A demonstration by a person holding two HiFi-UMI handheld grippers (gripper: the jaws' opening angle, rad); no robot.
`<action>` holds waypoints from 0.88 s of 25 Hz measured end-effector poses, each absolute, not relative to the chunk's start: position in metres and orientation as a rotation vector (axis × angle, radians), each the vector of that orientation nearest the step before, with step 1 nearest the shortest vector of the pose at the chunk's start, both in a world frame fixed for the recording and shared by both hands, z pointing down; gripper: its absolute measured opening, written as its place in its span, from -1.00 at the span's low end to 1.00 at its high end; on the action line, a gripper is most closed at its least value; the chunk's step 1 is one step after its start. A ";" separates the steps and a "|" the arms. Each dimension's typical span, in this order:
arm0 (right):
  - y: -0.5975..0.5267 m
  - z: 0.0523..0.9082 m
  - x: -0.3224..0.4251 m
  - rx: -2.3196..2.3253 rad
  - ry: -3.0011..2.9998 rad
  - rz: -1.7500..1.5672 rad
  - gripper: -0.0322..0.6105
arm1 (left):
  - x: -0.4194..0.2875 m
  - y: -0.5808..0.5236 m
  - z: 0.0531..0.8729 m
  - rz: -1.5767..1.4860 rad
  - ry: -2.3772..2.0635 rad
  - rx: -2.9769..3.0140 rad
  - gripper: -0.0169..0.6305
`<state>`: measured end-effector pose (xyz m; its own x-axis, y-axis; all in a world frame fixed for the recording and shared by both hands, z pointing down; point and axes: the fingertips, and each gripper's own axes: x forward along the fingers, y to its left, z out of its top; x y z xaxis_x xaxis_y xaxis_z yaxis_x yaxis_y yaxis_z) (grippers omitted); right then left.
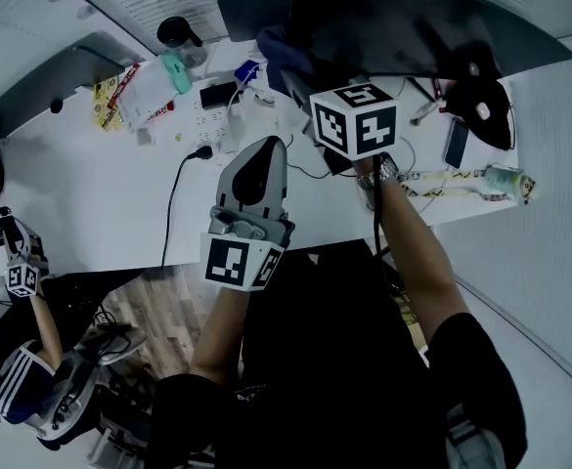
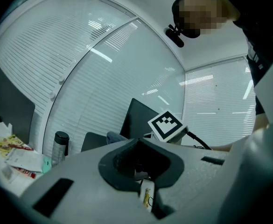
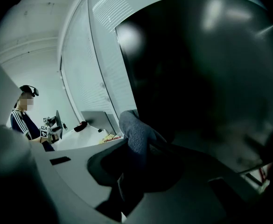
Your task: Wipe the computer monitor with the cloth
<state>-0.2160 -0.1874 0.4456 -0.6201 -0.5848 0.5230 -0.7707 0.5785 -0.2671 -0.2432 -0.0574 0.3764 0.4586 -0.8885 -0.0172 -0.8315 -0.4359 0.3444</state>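
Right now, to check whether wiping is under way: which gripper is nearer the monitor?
Right. The right gripper, shut on the cloth, is right at the monitor; the left gripper hangs back over the desk, short of it.

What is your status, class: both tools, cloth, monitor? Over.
Right tool shut on cloth, close to monitor. Left tool shut, empty, off the monitor. Nothing seen blocking it.

Office. Long white desk [image 1: 90, 203] under a dark monitor [image 1: 383, 18]; power strip [image 1: 207, 120] and cable [image 1: 172, 203] left of the monitor, slatted blinds [image 2: 94, 73] behind it.
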 end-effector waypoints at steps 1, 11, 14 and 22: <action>-0.188 0.440 -0.217 1.099 -2.439 0.666 -0.64 | -0.245 -0.057 0.373 -0.292 -1.478 2.425 -0.93; -0.191 0.399 -0.219 1.137 -2.479 0.603 -0.65 | -0.256 -0.059 0.337 -0.372 -1.503 2.462 -0.93; -0.192 0.386 -0.220 1.139 -2.493 0.573 -0.64 | -0.257 -0.058 0.331 -0.384 -1.504 2.463 -0.93; -0.194 0.350 -0.221 1.152 -2.545 0.517 -0.64 | -0.260 -0.056 0.314 -0.399 -1.533 2.484 -0.93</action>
